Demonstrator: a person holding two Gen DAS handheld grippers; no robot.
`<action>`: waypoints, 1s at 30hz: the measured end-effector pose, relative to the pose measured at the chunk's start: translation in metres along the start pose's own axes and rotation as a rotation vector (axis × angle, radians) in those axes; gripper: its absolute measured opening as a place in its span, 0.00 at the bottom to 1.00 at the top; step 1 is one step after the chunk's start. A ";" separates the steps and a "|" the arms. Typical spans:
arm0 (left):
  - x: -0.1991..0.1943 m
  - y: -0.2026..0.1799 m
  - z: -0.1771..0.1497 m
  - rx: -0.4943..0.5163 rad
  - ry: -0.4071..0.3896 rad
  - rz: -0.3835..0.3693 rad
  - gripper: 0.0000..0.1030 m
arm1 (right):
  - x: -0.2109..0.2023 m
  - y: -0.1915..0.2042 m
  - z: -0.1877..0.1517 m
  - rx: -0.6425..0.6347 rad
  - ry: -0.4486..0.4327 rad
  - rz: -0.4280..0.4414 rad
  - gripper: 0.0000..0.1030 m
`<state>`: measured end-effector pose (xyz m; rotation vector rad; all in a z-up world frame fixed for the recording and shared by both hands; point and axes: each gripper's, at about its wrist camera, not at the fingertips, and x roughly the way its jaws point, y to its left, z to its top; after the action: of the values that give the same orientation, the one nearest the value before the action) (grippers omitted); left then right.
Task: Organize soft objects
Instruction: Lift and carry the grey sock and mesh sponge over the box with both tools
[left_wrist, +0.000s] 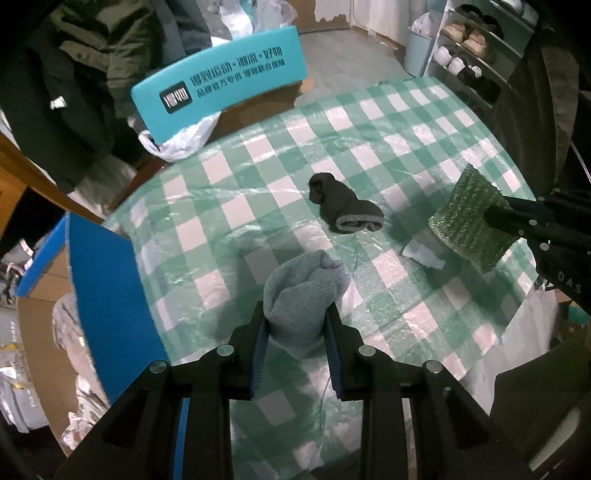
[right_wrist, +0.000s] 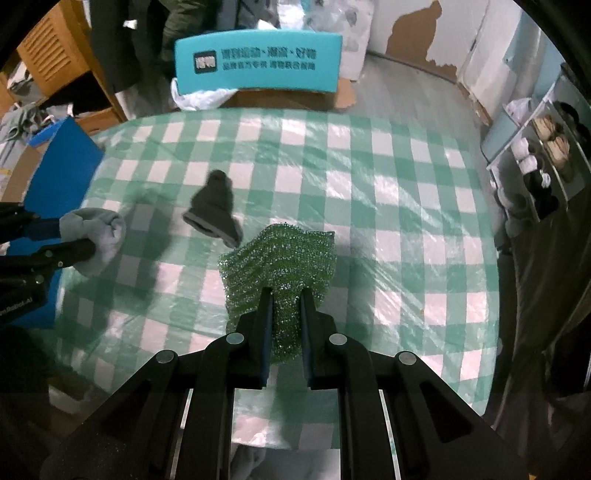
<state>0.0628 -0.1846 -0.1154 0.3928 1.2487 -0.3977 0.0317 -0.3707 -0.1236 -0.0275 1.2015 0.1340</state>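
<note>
The left claw (left_wrist: 297, 325) pinches a light blue-grey sock (left_wrist: 303, 291), bunched and lifted above the surface (left_wrist: 406, 122). The right claw (right_wrist: 286, 310) is pressed onto a green sparkly mesh cloth (right_wrist: 280, 258), also held clear of the checked cover.

Between the two loads lies the remaining piece, a dark grey sock (left_wrist: 341, 205), flat on the surface with its ribbed cuff toward the claws and its toe pointing away. In the left wrist view it sits ahead and a little right of the left claw, its long axis slanting from far-left to near-right; in the right wrist view it lies ahead and left of the right claw, just beyond the mesh edge. I judge it roughly midway between them, and neither can take it until it sets down its load.

Only the left view shows a pale scrap (left_wrist: 424, 254) on the surface beneath the mesh cloth. The blue box flap (left_wrist: 110, 280) stands at the surface's left edge, closer to the left claw.
</note>
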 end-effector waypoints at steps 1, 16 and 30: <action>-0.003 0.001 -0.001 0.001 -0.007 0.006 0.28 | -0.002 0.003 0.000 -0.005 -0.006 0.001 0.11; -0.044 0.012 -0.012 0.017 -0.090 0.057 0.28 | -0.033 0.038 0.017 -0.076 -0.079 0.033 0.11; -0.064 0.033 -0.025 -0.016 -0.127 0.077 0.28 | -0.050 0.074 0.034 -0.132 -0.120 0.069 0.11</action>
<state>0.0414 -0.1384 -0.0579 0.3952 1.1086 -0.3415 0.0371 -0.2986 -0.0610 -0.0923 1.0730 0.2723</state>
